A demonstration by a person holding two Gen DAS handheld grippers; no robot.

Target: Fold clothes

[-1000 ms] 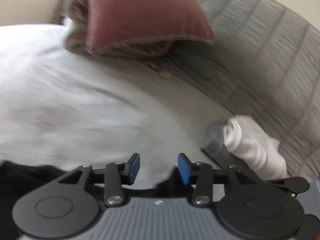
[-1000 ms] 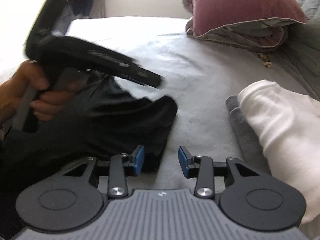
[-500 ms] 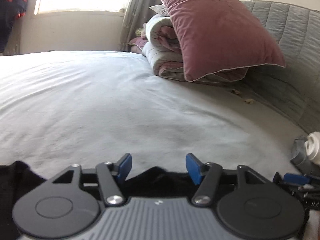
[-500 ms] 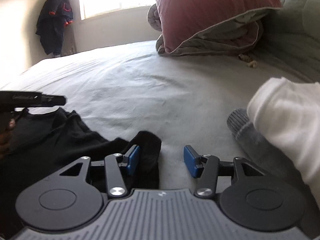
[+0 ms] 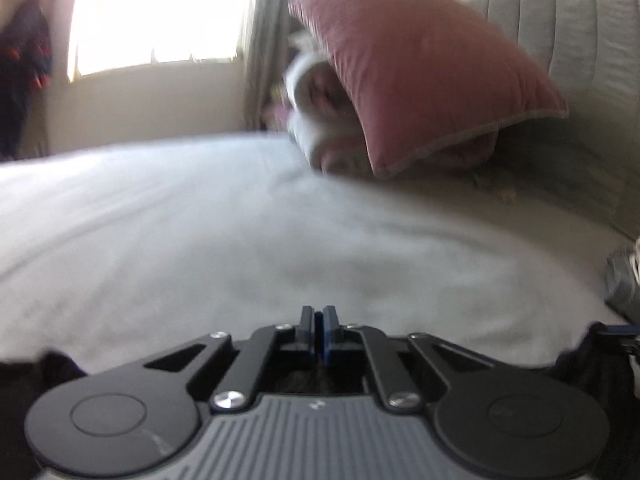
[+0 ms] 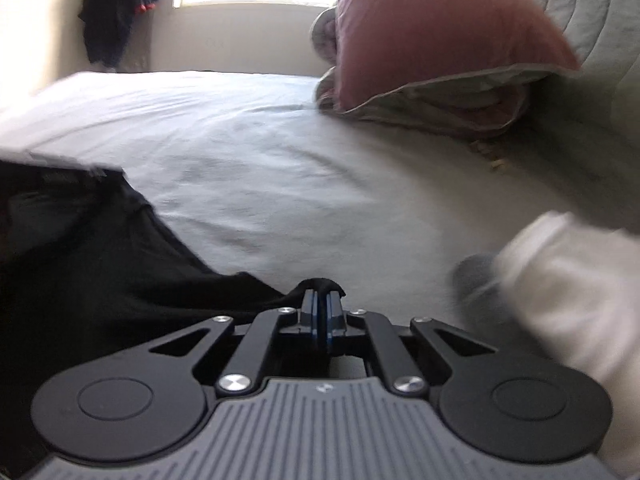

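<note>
A black garment (image 6: 100,280) lies on the white bed sheet (image 6: 260,160) and spreads to the left in the right wrist view. My right gripper (image 6: 321,304) is shut on its near edge, with black cloth poking up between the blue pads. My left gripper (image 5: 319,322) is shut too. Black cloth (image 5: 36,372) shows under and beside it at the lower left and behind its fingers. Most of the garment is hidden under the left gripper.
A folded white garment (image 6: 572,292) lies on a folded grey one (image 6: 476,276) at the right. A pink pillow (image 5: 420,68) on rolled bedding rests against the grey headboard (image 5: 592,52). A window (image 5: 160,12) is at the back.
Both grippers have closed from open. Each now pinches the black garment's edge. Both views have tilted slightly and are blurred by motion.
</note>
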